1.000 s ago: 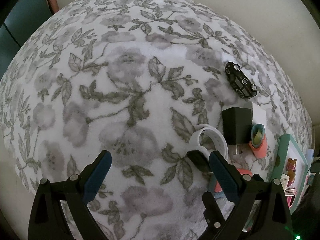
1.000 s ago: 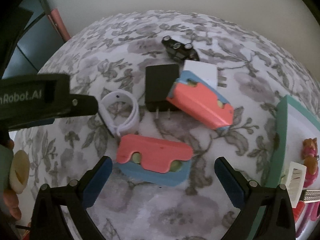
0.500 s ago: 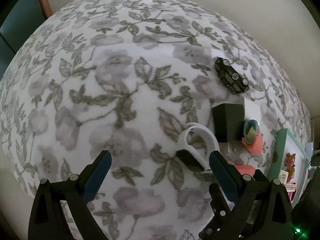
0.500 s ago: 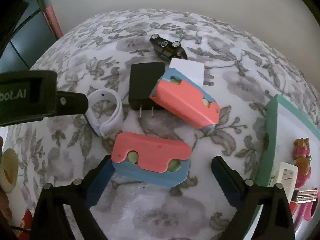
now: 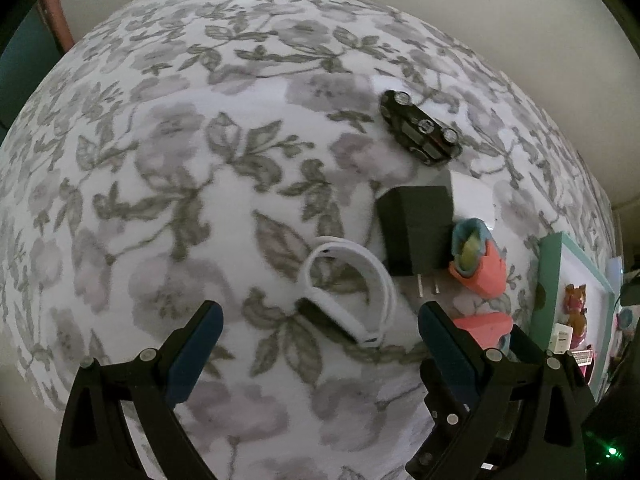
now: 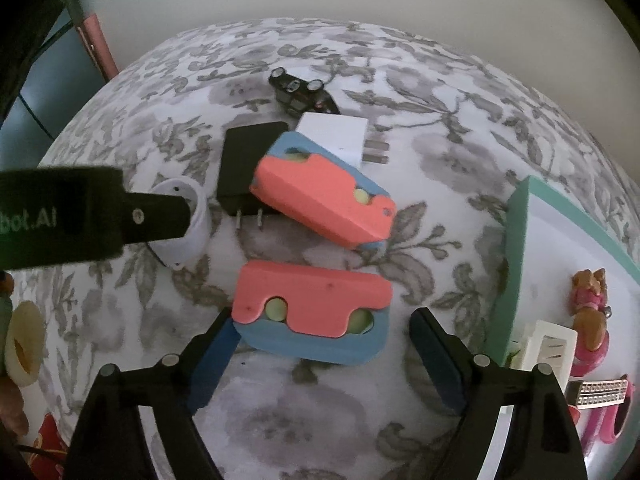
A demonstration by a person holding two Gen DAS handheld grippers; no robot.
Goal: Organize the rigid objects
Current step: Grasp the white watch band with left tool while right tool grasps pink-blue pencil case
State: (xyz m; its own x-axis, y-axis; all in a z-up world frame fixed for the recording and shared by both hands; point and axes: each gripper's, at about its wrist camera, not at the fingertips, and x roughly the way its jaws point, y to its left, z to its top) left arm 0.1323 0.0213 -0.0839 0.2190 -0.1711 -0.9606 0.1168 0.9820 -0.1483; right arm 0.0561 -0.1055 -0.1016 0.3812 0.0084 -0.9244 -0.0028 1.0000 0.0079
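Note:
On a floral cloth lie a black toy car (image 5: 420, 129) (image 6: 301, 90), a black plug adapter (image 5: 416, 229) (image 6: 248, 168), a white adapter (image 6: 336, 140), a white wristband (image 5: 352, 288) (image 6: 186, 222) and two pink-and-blue foam blocks (image 6: 316, 316) (image 6: 324, 196). My left gripper (image 5: 316, 330) is open, with the wristband just ahead between its fingers. My right gripper (image 6: 322, 344) is open, its fingers on either side of the near foam block.
A teal-rimmed white tray (image 6: 520, 248) (image 5: 550, 280) at the right holds a pink toy figure (image 6: 592, 308) and small items. The left gripper's body (image 6: 80, 220) crosses the left of the right wrist view. A wall lies behind the cloth.
My left gripper has pulled back and shifted so the wristband lies between its fingers. My right gripper has moved forward and down; the near foam block now sits between its fingertips.

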